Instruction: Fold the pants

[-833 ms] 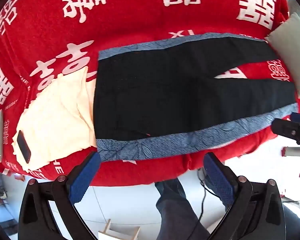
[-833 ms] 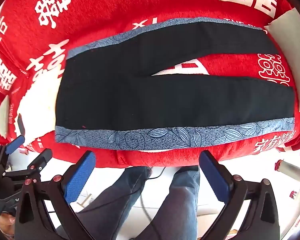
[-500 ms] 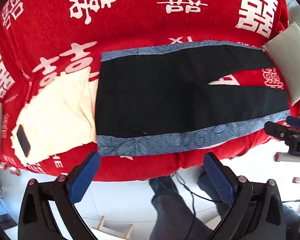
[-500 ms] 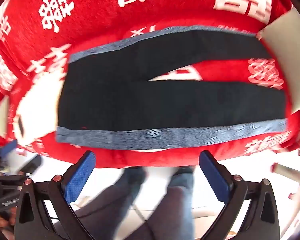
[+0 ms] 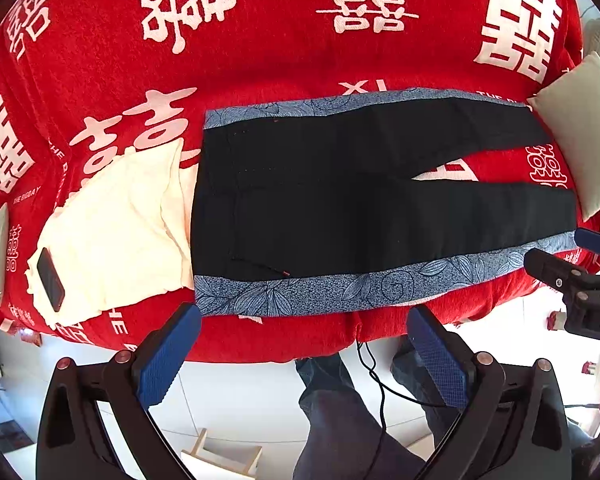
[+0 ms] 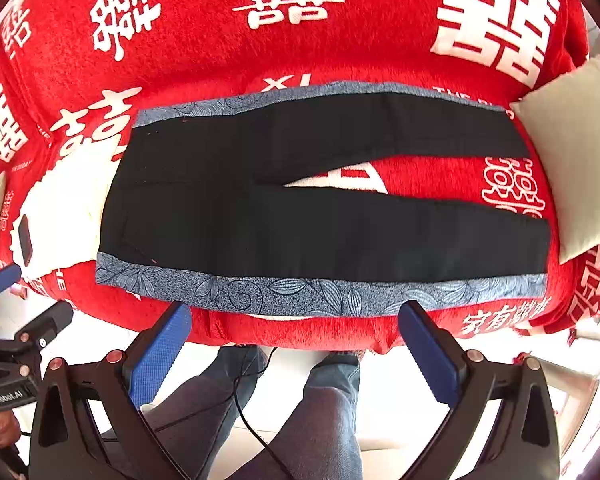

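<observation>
Black pants [image 5: 340, 200] [image 6: 300, 208] with blue-grey floral side stripes lie flat on a red blanket, waist to the left, the two legs parted toward the right. My left gripper [image 5: 304, 356] hangs open above the near edge, below the waist end, nothing between its blue pads. My right gripper [image 6: 296, 352] is open too, over the near stripe at mid-leg. Each gripper shows at the edge of the other's view: the right gripper [image 5: 572, 264] near the leg cuffs, the left gripper [image 6: 16, 316] beside the waist.
A cream cloth [image 5: 116, 232] with a dark phone [image 5: 51, 279] on it lies left of the waist. A pale cushion [image 5: 580, 136] sits by the leg ends. The red blanket [image 5: 284, 40] has white characters. A person's jean-clad legs [image 6: 320, 420] and a cable stand below the edge.
Both views have shifted slightly, the pants sitting a little lower in the left wrist view. The person's legs have moved below the edge. Both grippers stay open.
</observation>
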Demonstrator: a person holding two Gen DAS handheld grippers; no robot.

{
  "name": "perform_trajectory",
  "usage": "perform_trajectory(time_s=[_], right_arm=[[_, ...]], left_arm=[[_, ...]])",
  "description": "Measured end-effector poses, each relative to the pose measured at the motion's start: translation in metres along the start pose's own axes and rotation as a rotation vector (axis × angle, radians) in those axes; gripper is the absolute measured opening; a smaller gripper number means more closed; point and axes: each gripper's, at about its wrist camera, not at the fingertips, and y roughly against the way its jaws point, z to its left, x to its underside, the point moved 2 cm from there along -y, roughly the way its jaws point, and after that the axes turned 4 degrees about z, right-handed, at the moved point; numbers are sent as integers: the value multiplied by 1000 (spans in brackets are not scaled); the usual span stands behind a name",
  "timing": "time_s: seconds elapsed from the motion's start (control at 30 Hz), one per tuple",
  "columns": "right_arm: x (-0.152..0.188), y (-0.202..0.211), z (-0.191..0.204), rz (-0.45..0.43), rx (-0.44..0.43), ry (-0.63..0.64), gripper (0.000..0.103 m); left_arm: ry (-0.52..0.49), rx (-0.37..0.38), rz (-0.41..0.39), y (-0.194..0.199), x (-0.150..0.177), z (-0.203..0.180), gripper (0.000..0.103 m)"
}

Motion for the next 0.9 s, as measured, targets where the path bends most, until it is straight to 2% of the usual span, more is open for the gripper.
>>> perform_trajectory(time_s=[0.43, 0.9], right_arm=[[-1, 5, -5, -3, -9, 6, 103], [-1, 8, -9, -6, -1, 13, 103]], left_arm=[[-8, -58, -24, 8, -3, -3, 103], [-4, -62, -22, 9, -2, -4, 103]])
